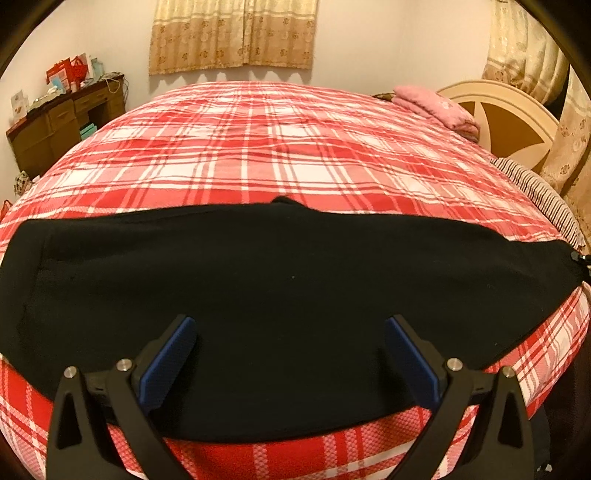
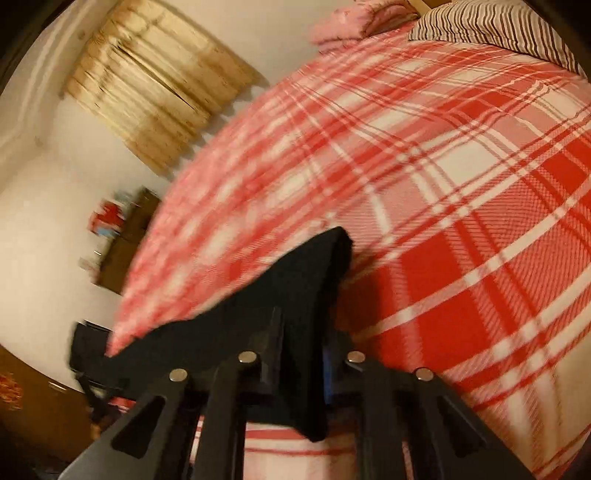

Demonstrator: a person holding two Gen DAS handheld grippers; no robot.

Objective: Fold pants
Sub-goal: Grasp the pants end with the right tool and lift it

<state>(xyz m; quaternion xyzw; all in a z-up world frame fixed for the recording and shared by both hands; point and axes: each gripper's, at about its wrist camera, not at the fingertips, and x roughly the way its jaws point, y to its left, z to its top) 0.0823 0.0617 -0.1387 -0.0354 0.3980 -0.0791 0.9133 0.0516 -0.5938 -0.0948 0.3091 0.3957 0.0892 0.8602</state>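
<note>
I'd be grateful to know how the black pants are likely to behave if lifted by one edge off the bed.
Probably floppy: the black pants lie limp, following the plaid bedspread. The fold pinched in the right tongs droops, so the free part would likely hang and drag. The fabric looks matte and fleecy, so it probably won't slip from the grip.

Counting what's showing: 1 pr black pants (image 1: 280, 295) lying across 1 bed w/ red plaid cover (image 1: 258, 147). 2 tongs — left tongs (image 1: 290, 325) and right tongs (image 2: 303, 332), each showing 2 fingers. 1 pink folded blanket (image 1: 436, 107) sitting near 1 headboard (image 1: 517, 122). 1 striped pillow (image 2: 498, 26). 2 curtains — 1 on far wall (image 1: 232, 33), 1 by headboard (image 1: 524, 55). 1 wooden counter (image 1: 62, 125) w/ clutter, items too small to count.
</note>
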